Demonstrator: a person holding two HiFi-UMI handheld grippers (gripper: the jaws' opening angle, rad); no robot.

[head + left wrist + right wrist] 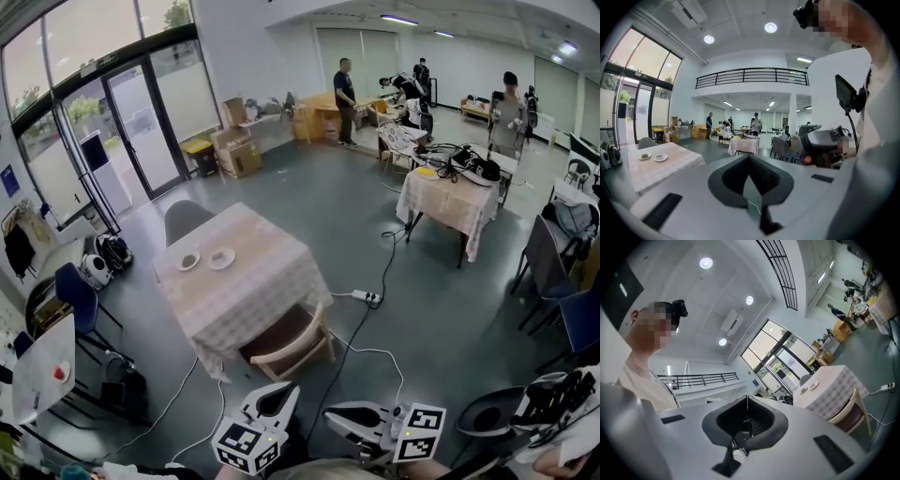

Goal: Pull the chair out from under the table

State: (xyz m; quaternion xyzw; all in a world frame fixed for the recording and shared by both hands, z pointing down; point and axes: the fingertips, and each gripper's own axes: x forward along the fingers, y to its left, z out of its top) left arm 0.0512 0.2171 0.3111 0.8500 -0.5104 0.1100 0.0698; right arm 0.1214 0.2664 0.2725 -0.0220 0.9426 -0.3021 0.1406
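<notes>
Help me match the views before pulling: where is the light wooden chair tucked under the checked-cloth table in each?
Head view: light wooden chair below centre, at the near end of the checked-cloth table.
Left gripper view: not in it.
Right gripper view: at the right edge.
Shared landmark: two small plates on that table.

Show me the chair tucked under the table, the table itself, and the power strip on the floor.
chair [300,350]: head view, on its curved wooden backrest.
table [258,281]: head view, on the bare tablecloth on top.
power strip [364,296]: head view, on the middle of its white body.
</notes>
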